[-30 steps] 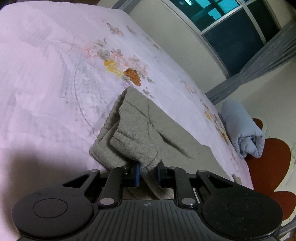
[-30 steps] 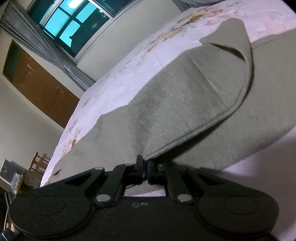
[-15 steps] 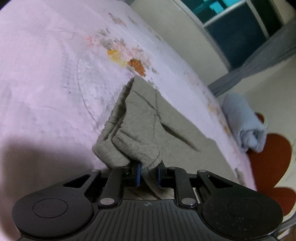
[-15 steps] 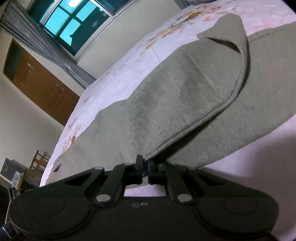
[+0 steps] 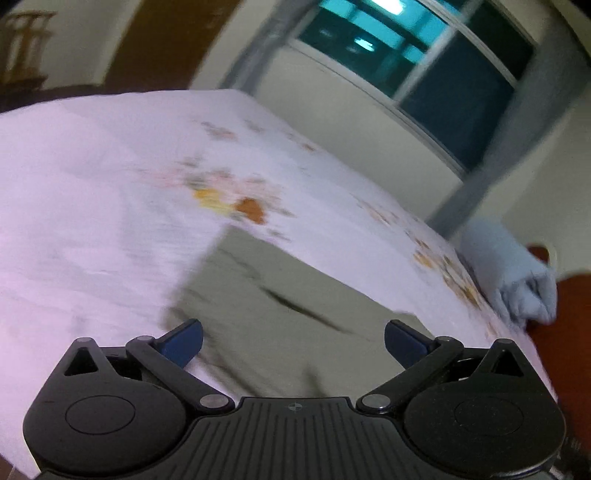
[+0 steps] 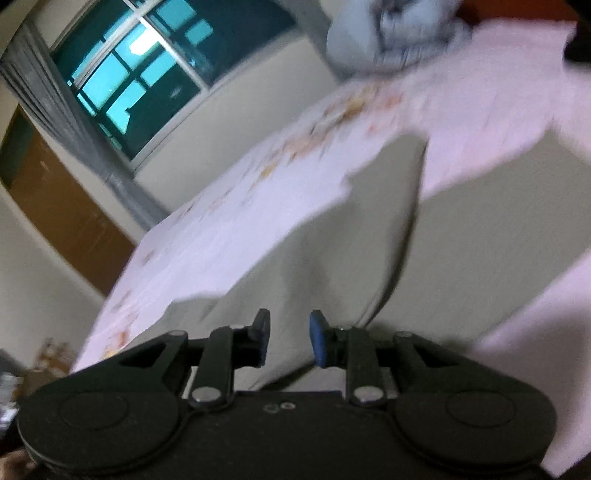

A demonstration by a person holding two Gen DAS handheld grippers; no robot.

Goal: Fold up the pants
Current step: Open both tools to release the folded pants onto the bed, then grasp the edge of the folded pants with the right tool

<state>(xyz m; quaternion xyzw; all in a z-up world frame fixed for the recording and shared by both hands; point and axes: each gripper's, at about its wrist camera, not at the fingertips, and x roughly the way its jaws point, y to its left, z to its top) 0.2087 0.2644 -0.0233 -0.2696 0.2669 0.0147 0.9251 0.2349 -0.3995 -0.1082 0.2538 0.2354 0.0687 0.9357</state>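
The grey-green pants (image 5: 280,306) lie flat on the pink floral bedsheet (image 5: 92,192). In the left wrist view my left gripper (image 5: 293,341) is wide open and empty just above the cloth. In the right wrist view the pants (image 6: 369,266) lie folded, one layer over another, with a fold edge running up the middle. My right gripper (image 6: 289,339) is partly open and empty over the near edge of the pants. Both views are blurred by motion.
A rolled pale blue blanket (image 5: 509,273) sits at the far right of the bed by a red-brown headboard (image 5: 565,332); it also shows in the right wrist view (image 6: 391,33). A window (image 5: 417,62) with grey curtains and a brown door (image 6: 62,206) are behind the bed.
Both grippers have let go of the pants and opened, the left wide, the right partly. The lifted cloth now lies flat on the bed. Both grippers have moved.
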